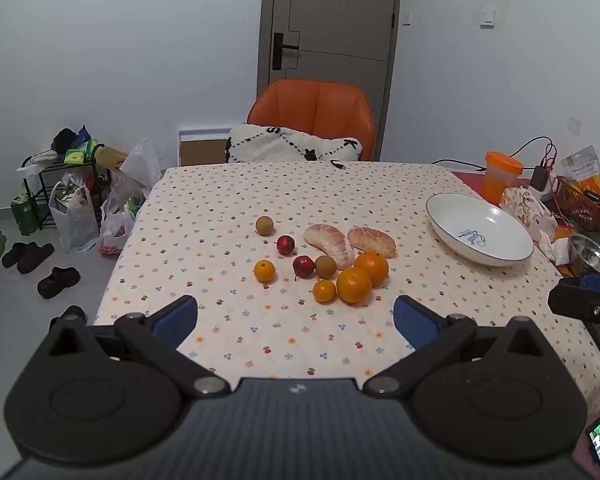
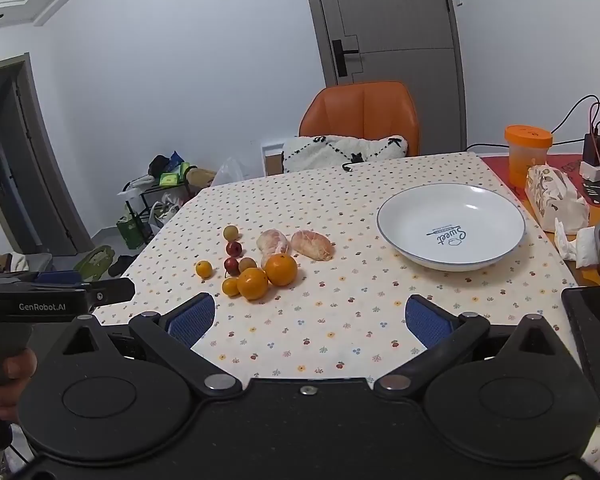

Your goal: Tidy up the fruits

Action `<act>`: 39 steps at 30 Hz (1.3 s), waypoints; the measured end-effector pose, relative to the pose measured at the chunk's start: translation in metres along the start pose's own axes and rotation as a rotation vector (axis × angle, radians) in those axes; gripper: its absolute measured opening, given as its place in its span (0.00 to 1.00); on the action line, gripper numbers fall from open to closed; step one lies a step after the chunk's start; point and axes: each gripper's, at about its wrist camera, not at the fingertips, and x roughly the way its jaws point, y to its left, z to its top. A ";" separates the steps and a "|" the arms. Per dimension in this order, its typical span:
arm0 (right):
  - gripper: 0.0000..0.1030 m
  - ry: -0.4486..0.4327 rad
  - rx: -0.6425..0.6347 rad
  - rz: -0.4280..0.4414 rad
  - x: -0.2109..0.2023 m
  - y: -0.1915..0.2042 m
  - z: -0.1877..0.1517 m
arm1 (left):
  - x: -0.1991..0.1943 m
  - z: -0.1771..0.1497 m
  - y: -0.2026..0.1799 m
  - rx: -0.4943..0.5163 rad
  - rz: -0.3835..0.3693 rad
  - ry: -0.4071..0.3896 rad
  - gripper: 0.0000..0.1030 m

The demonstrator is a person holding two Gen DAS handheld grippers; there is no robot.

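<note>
The left gripper (image 1: 296,322) has its blue-padded fingers (image 1: 176,320) spread wide over the near edge of the bench (image 1: 300,344), holding nothing. The right gripper (image 2: 316,320) is likewise wide apart and empty. Beyond, at twelve o'clock, the fruits (image 1: 328,260) lie clustered: oranges, small red and brown fruits, two peeled pale segments. At two o'clock sits an empty white plate (image 1: 452,216).
</note>
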 end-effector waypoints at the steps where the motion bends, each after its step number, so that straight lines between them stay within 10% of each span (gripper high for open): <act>1: 1.00 0.000 0.001 0.000 0.000 0.000 0.000 | 0.000 0.000 0.000 -0.001 -0.001 0.000 1.00; 39: 1.00 0.006 -0.023 -0.007 0.011 0.002 0.009 | 0.014 0.016 0.004 -0.046 -0.021 -0.020 1.00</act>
